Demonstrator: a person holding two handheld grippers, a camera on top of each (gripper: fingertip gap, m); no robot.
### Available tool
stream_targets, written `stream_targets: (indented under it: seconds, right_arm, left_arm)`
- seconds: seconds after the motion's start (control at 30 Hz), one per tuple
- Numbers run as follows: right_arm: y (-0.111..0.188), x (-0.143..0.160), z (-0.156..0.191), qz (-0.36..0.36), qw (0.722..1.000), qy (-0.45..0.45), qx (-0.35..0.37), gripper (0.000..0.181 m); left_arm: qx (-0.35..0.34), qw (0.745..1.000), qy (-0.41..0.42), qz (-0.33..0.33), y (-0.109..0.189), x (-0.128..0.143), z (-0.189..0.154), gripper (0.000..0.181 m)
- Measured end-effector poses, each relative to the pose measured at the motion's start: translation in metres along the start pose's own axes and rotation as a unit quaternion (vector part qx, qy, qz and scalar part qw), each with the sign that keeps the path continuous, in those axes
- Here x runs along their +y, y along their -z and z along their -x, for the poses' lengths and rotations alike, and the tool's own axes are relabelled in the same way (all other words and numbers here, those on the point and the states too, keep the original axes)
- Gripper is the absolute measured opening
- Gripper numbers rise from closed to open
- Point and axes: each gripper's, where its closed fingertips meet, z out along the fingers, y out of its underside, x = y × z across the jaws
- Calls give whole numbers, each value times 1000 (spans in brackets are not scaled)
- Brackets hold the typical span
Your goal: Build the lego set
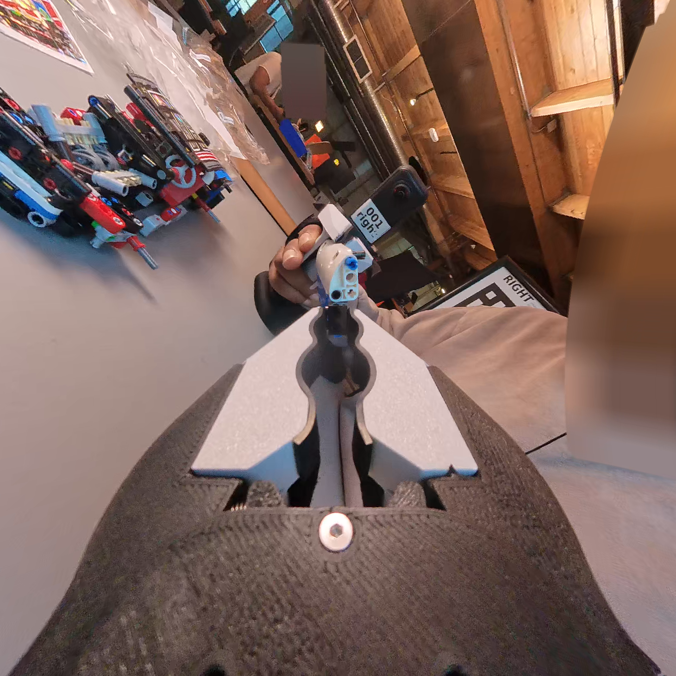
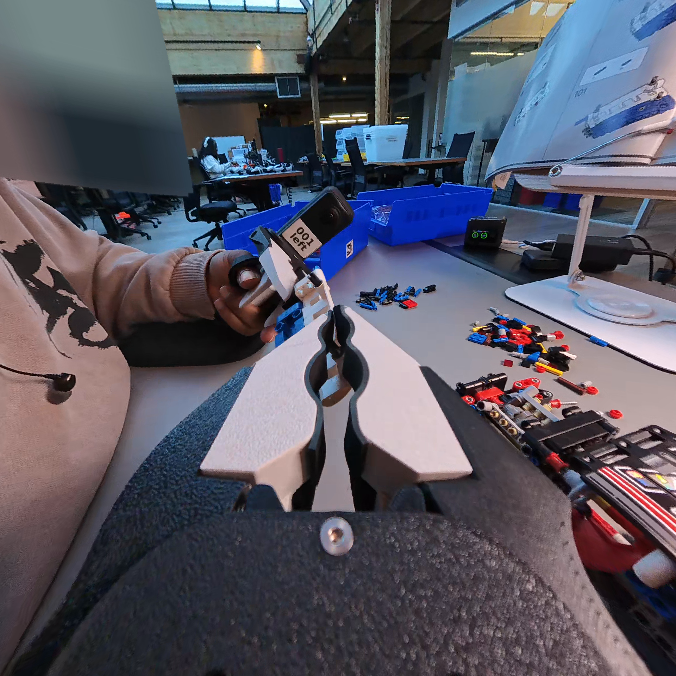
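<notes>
A small white and blue lego sub-assembly is held in the air between both grippers. In the left wrist view its white curved panel (image 1: 338,272) with a blue pin stands just beyond my left gripper (image 1: 334,314), which is shut on the dark lower end. In the right wrist view my right gripper (image 2: 334,311) is shut on the white slotted part (image 2: 319,299), with a blue part (image 2: 289,319) beside it. Each gripper, held by a hand, also shows from the other side: the right gripper (image 1: 329,234) and the left gripper (image 2: 289,278). The large black, red and blue model (image 1: 109,164) lies on the grey table (image 1: 109,329).
The model (image 2: 585,457) lies at my right. Loose pieces are in a pile (image 2: 519,344) and a smaller pile (image 2: 395,294). Blue bins (image 2: 428,212) stand behind. An instruction booklet (image 2: 603,91) rests on a white stand (image 2: 603,311). Clear bags (image 1: 183,55) lie at the back. Left tips to right tips: about 6 centimeters.
</notes>
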Motion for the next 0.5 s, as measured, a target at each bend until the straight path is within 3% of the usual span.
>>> stream_targets:
  seconds: [0.37, 0.5]
  right_arm:
    - [0, -11, 2, -38, 999, -30, -7, 0]
    - [3, -12, 7, -38, 998, -29, -27, 0]
  left_arm:
    - [-44, 995, -91, -23, -1, -8, -4, 9]
    - [-49, 992, -117, 2, -3, -3, -7, 9]
